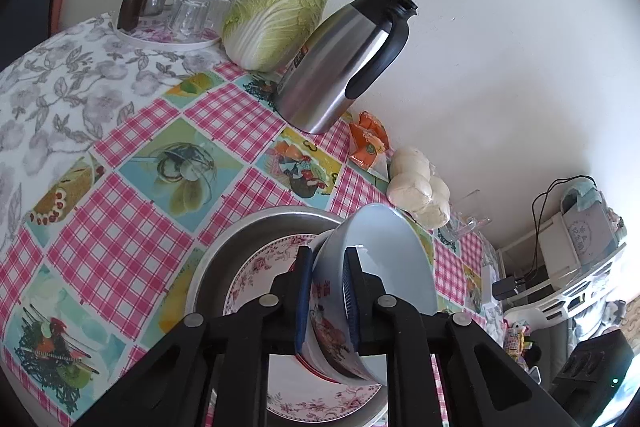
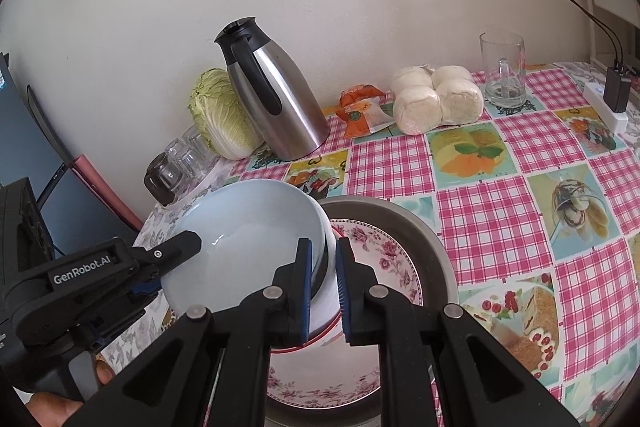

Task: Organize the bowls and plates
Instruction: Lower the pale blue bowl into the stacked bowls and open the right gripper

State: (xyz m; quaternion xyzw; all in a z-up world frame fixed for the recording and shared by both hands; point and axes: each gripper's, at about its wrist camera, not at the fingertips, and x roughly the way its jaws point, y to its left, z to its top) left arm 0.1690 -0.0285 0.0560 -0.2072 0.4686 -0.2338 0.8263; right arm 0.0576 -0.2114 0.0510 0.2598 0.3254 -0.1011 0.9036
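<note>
A pale blue bowl with red pictures on its outside is held tilted above a floral plate that lies in a metal basin. My left gripper is shut on the bowl's rim. My right gripper is shut on the opposite rim of the same bowl. The left gripper also shows in the right wrist view, clamped on the bowl's left edge. The plate and basin lie under the bowl.
A steel thermos jug, a cabbage, steamed buns, an orange packet and a glass mug stand along the wall. A tray of glasses sits far left. A power strip lies at the right edge.
</note>
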